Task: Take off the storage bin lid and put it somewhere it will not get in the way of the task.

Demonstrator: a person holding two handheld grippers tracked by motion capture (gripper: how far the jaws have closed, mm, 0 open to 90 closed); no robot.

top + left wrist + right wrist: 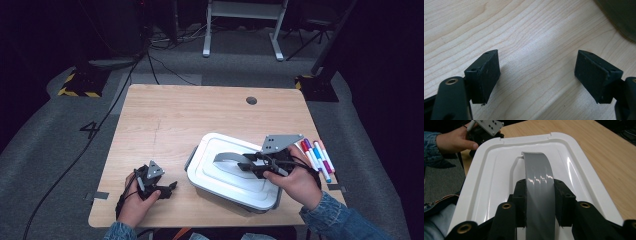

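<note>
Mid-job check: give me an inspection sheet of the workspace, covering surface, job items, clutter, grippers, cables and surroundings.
Surface: light wooden table, round hole near the far edge.
Job's things: white lidded box with grey handle lying along the lid.
Clutter: coloured markers at the table's right edge.
Grippers: right hand-held gripper shut on the grey handle; left hand-held gripper open above bare wood, nothing between its pads.
Cables: black cable across the floor at left.
Surroundings: grey carpet, white frame legs, hazard-striped base.
</note>
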